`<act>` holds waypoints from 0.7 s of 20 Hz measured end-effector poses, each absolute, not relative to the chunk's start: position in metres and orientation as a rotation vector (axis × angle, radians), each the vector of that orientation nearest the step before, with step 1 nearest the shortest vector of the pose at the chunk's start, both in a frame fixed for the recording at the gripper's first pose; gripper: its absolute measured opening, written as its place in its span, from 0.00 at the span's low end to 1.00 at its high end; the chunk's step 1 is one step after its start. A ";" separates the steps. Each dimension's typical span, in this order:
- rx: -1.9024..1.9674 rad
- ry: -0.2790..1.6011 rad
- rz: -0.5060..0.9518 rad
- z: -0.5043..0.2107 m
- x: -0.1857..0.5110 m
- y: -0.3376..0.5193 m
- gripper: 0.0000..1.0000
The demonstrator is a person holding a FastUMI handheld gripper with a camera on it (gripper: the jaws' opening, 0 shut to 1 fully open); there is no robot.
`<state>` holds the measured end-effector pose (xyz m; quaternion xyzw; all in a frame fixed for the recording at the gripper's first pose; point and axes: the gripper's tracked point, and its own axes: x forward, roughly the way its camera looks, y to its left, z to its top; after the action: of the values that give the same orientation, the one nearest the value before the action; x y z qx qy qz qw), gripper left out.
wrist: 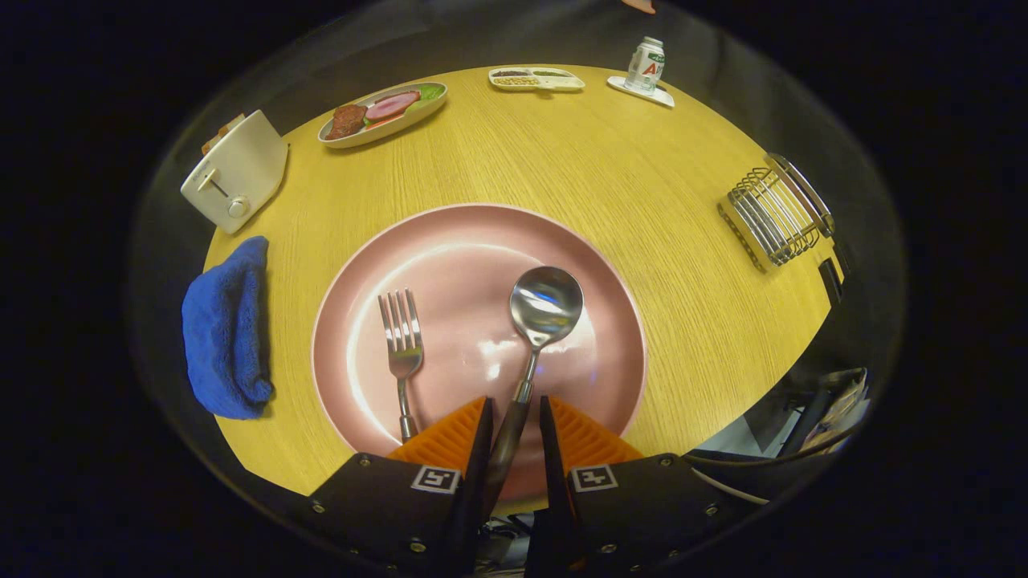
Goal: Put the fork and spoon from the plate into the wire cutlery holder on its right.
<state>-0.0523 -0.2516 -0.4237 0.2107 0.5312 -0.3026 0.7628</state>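
Round wood table, big pink plate in the middle w/ fork on its left half, spoon beside it. Wire cutlery holder well off to the right, near the table edge. Gripper fingers straddle the spoon handle, narrow gap, prob. not clamped yet.

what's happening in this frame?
A hand-held gripper is going for the spoon on the pink plate. The spoon's handle lies between the fingers, with a gap still visible on the right side, so it isn't clamped yet. The fork lies on the plate to the spoon's left, untouched. The wire cutlery holder stands off to the right on the table.
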 end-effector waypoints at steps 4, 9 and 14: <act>0.441 1.169 -0.609 -0.419 -0.047 -0.250 0.07; 0.427 1.148 -0.614 -0.415 -0.043 -0.252 0.01; 0.378 1.108 -0.633 -0.387 -0.035 -0.261 0.01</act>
<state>-0.0351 -0.2607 -0.3874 0.1754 0.5139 -0.2938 0.7867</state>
